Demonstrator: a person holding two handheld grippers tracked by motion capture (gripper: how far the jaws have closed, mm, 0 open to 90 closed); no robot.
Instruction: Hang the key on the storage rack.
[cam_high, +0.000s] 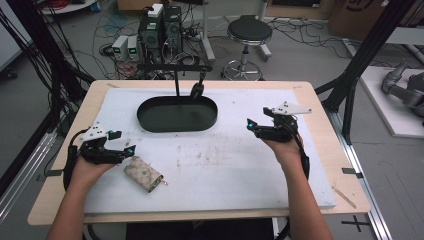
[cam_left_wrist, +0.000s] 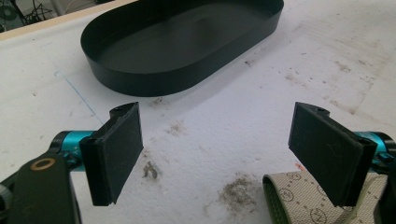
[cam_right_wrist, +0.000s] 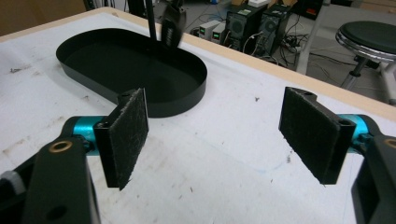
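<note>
both tools wide open, empty; left tool (cam_high: 121, 142) near pouch (cam_high: 143, 173).

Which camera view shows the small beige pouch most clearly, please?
The high view shows the beige pouch best: all of it is seen there, lying on the white mat beside the left gripper. The left gripper view shows just one patterned part of it, at the bottom edge behind a jaw.

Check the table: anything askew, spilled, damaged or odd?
Nothing spilled or broken. The beige key pouch lies at a slant on the white mat, beside the left gripper, outside the empty black tray. The mat carries brown smudges and scuffs near its middle. Both grippers, right gripper included, are open and hold nothing.
</note>
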